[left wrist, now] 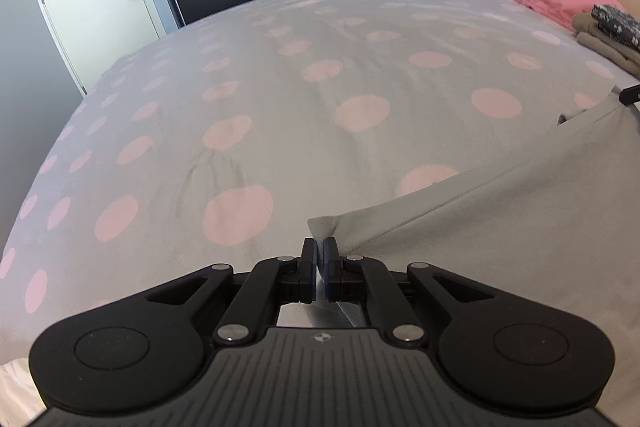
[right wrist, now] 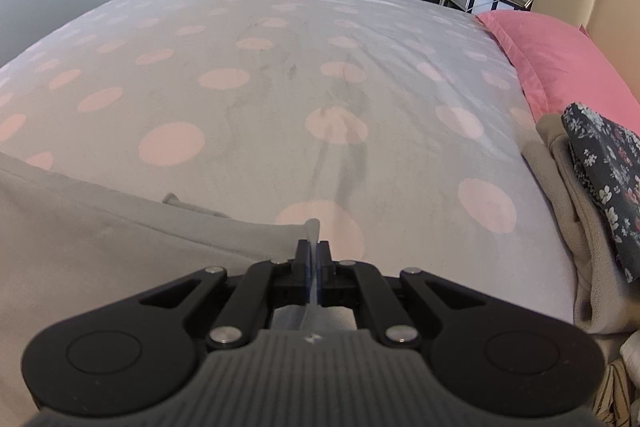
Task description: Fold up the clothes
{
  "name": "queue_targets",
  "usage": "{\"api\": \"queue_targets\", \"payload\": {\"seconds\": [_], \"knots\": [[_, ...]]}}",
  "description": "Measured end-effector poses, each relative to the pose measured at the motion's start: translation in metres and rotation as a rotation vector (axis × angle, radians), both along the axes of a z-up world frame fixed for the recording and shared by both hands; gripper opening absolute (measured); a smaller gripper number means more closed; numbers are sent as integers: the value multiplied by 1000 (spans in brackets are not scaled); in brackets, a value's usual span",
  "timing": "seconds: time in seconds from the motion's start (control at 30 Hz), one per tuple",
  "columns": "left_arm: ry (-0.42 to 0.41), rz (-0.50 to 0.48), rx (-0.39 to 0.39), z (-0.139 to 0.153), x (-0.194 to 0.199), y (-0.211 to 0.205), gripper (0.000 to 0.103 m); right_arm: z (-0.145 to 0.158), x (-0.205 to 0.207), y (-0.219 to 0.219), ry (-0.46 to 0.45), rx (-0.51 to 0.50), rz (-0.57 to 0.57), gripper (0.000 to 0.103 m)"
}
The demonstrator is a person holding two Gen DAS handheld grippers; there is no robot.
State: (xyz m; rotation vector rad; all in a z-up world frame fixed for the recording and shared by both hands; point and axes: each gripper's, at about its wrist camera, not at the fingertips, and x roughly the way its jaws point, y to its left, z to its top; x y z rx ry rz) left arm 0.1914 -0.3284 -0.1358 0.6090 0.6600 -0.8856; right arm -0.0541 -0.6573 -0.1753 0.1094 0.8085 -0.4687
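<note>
Item: grey garment (left wrist: 500,227), lying spread on the near part of the bed (left wrist: 280,87), on the spotted cover.

Holds: left gripper (left wrist: 319,259) is pinching one corner of the garment, jaws closed on the cloth. Right gripper (right wrist: 312,259) is pinching the opposite corner, jaws closed on the cloth likewise. The hem between the two corners is running fairly taut.

Handling note (judgement): both corners seem to be carrying one edge for a fold. Keeping the two grips level and the edge stretched should be stopping the cloth from bunching; the edges want matching before either grip lets go.

Neighbouring items: a stack of folded clothes (right wrist: 592,187), floral piece on top, is sitting beyond the garment toward the pink pillow (right wrist: 560,59).

Not legible: the garment's type, its sleeves or legs, and how many layers are already lying doubled. Its near part is being hidden under the gripper bodies. A small dark tab at its far edge is too small to identify.
</note>
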Motion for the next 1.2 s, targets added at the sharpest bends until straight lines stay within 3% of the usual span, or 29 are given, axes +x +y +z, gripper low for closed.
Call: {"api": "queue_targets", "payload": {"seconds": [0.33,0.4,0.43,0.47,0.5,0.53,0.87,1.2], "knots": [[48,-20,81,-25,4,-2,5,-23,9,-2,73,20,-5,3],[57,-6,82,-24,6,-1,14,-23,9,-3,79,26,-16,6],[58,6,80,-22,7,1,24,-23,9,-4,82,29,-23,8],[56,20,74,-19,7,4,37,-21,7,-5,77,35,-37,18],[54,30,63,-16,7,6,44,-19,4,-7,69,42,-54,33],[52,36,47,-12,6,10,50,-17,1,-9,62,49,-71,35],[117,14,-6,23,-36,44,50,2,-40,-3,55,124,-141,35],[177,25,4,23,-104,88,50,7,-104,44,51,192,-145,43]]}}
